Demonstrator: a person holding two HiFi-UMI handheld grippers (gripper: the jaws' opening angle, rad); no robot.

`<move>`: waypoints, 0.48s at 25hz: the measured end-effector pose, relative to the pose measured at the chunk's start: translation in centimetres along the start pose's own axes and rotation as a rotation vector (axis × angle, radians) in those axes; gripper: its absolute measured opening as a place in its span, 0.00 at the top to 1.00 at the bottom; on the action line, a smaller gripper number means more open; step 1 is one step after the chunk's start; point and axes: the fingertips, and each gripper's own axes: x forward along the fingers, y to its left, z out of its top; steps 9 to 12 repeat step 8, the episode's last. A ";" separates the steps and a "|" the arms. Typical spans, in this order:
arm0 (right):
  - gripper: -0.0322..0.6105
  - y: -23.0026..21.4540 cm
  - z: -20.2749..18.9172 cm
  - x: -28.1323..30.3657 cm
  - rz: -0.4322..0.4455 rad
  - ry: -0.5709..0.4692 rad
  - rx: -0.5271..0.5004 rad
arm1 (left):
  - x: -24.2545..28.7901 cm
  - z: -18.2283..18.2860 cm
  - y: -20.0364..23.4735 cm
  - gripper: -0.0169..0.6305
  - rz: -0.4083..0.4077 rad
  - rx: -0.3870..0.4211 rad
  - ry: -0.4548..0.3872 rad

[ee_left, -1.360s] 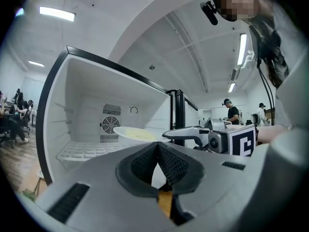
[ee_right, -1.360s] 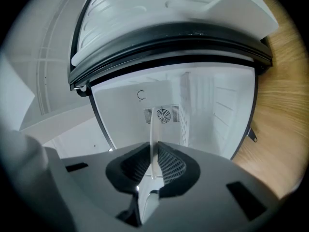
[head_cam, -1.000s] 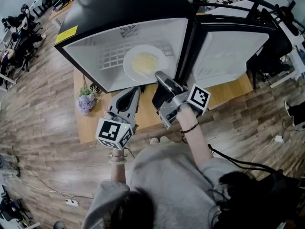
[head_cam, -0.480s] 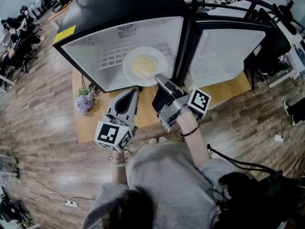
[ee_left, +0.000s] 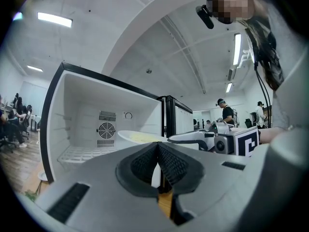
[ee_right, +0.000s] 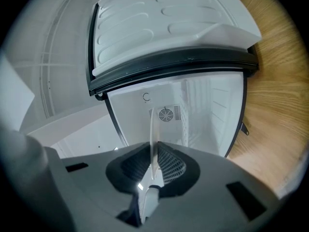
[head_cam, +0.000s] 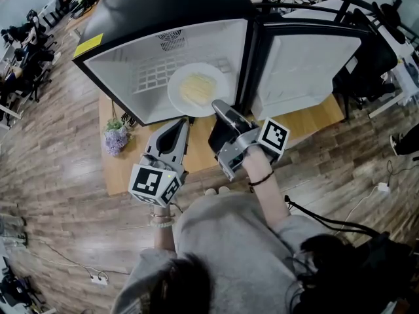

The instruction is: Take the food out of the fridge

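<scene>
While my right tongs (head_cam: 220, 107) pinch the near rim of the round white plate (head_cam: 175, 91) carrying pale yellow food (head_cam: 198, 87), my left tongs (head_cam: 182, 125) are pressed together on nothing, just left of them. The plate is at the mouth of the black, white-lined fridge (head_cam: 150, 18) on the wooden counter (head_cam: 124, 169), its door (head_cam: 308, 64) open to the right.

no words or numbers can be read. a yellow sticker (head_cam: 90, 46) on the fridge (head_cam: 163, 5) top, well beyond the left gripper (head_cam: 182, 125) jaws and to their left, is too small to read. the left cube (head_cam: 154, 182) and right cube (head_cam: 273, 136), behind the jaws, bear only black-and-white square patterns.
</scene>
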 end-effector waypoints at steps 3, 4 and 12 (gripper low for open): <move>0.88 0.1 0.0 -0.2 -0.002 -0.001 0.000 | 0.0 0.1 -0.2 0.96 0.001 0.002 -0.001; 0.88 0.1 0.0 -0.3 -0.001 -0.001 -0.001 | 0.0 0.1 -0.2 0.96 0.002 0.002 -0.002; 0.88 0.3 0.1 -0.5 -0.001 -0.001 -0.008 | -0.1 -0.1 -0.2 0.96 0.010 -0.001 0.001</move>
